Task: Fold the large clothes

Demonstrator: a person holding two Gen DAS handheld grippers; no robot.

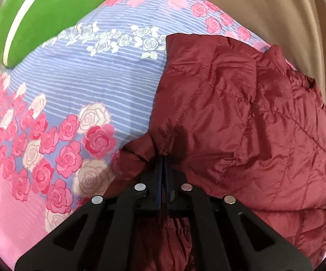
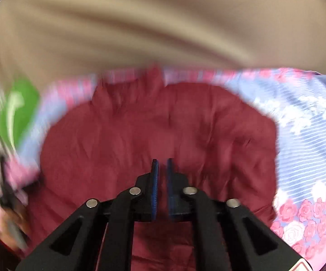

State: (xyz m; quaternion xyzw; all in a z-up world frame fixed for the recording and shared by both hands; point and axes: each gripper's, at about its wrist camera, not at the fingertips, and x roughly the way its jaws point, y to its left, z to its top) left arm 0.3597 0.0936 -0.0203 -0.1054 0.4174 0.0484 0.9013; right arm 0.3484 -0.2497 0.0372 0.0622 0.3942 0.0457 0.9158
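A green pillow sits at the far left edge of the rose-print bedsheet. The left gripper pinches a hem of the quilted maroon jacket, its lower part cut off. The blurred right view shows the right gripper, jaws slightly parted, holding nothing.

You have no words, brand names or numbers to read in either wrist view. The green cushion with a white curved stripe carries only that stripe, no letters. At the bottom right corner of your right wrist view, a red-edged white sticker shows, cut off and unreadable.
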